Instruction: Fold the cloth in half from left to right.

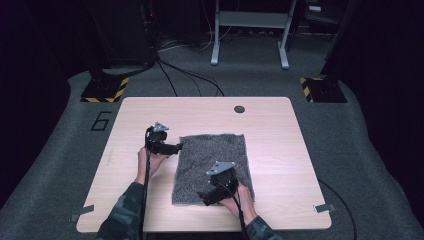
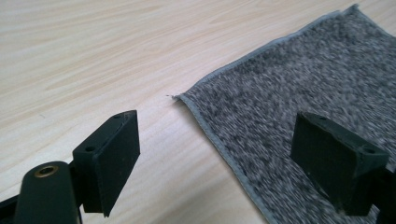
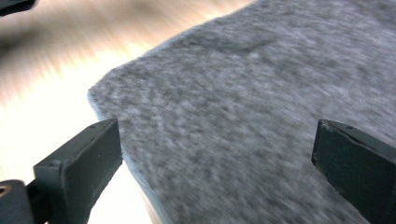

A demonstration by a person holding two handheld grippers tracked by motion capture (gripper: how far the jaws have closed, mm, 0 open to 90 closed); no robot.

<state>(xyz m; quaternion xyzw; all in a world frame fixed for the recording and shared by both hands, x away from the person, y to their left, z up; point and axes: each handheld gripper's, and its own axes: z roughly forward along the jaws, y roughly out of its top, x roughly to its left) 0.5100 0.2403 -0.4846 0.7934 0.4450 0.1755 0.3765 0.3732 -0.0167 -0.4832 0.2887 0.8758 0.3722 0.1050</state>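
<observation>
While the grey cloth (image 1: 212, 167) lies flat: mid-worktop (image 1: 280, 150).
Left gripper (image 2: 215, 158): fingers wide, nothing held, over the cloth's corner.
Right gripper (image 3: 217, 163): fingers wide, empty, above the cloth's near corner.

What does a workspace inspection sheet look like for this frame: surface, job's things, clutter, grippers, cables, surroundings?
Surface: light wooden table, round hole near the far edge.
Job's things: grey towel lying flat on the table.
Clutter: nothing seen.
Grippers: left gripper open, over the towel's far left corner, nothing between the jaws; right gripper open, over the towel's near left corner, nothing held.
Cables: a cable trails back along each forearm; black cables lie across the floor beyond the table.
Surroundings: grey carpet floor, hazard-striped stand bases, grey frame legs, tape tabs at the near corners.
</observation>
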